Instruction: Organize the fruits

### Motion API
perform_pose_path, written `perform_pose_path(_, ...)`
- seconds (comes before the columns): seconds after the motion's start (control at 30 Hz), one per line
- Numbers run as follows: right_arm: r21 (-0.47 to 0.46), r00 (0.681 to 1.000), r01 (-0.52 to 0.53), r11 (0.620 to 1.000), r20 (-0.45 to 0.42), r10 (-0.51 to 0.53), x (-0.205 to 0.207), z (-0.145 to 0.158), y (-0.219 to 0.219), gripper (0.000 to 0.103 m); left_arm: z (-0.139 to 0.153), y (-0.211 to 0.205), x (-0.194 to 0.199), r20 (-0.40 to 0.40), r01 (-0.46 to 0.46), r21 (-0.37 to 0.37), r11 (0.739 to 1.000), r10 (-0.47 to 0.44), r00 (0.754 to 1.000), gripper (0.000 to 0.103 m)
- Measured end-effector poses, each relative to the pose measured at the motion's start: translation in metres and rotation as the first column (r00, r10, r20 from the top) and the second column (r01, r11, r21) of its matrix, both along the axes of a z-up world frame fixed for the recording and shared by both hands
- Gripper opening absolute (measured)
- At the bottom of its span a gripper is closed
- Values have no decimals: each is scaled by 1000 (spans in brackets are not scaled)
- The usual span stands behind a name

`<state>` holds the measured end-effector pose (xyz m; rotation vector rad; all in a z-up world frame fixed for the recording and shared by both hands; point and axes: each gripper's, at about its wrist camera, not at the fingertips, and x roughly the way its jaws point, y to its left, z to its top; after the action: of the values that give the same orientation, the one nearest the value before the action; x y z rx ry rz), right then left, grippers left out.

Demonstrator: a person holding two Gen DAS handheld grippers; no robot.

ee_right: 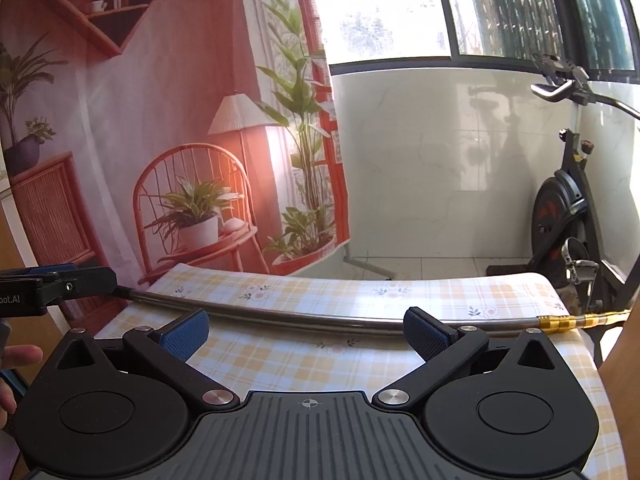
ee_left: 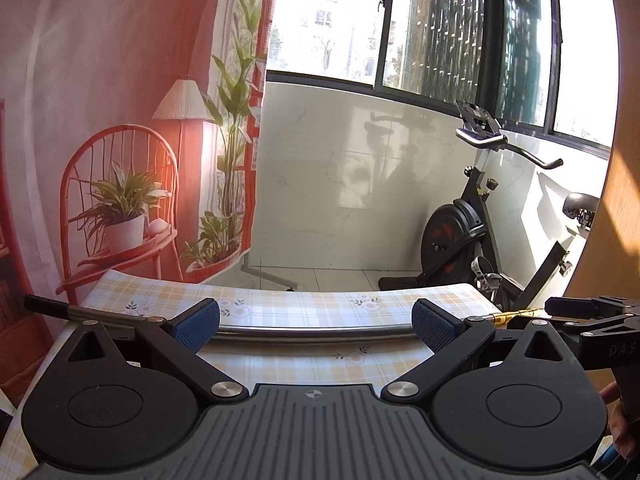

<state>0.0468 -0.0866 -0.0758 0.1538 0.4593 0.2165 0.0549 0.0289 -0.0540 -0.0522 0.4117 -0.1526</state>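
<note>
Both held low over a worktop in yellow-checked cloth, side by side. Left gripper spread wide, blue pads clear of everything; right gripper likewise wide apart, nothing between its pads. Across the cloth just ahead, a long metal rod (black grip at one end, gold fitting at the other). No fruit visible in either view. Behind: printed backdrop, exercise bike, sunlit window.

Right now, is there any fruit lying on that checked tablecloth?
No, the checked tablecloth carries only a long metal rod with a gold end.
</note>
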Motion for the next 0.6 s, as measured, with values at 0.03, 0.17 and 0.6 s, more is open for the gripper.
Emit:
perform_pose_path(0.03, 0, 1000, 5, 1000, 12, -5, 0, 5, -2, 103, 5, -1, -2, 16, -3, 5, 1000, 3, 1000, 103)
perform_pose_path(0.17, 2, 998, 26, 1000, 55, -26, -2, 25, -9, 103, 23, -10, -9, 58, -13, 20, 1000, 12, 998, 103)
perform_pose_path(0.6, 26, 994, 75, 997, 77, -76, -8, 38, -25, 103, 38, -17, -19, 94, -34, 45, 998, 30, 995, 103)
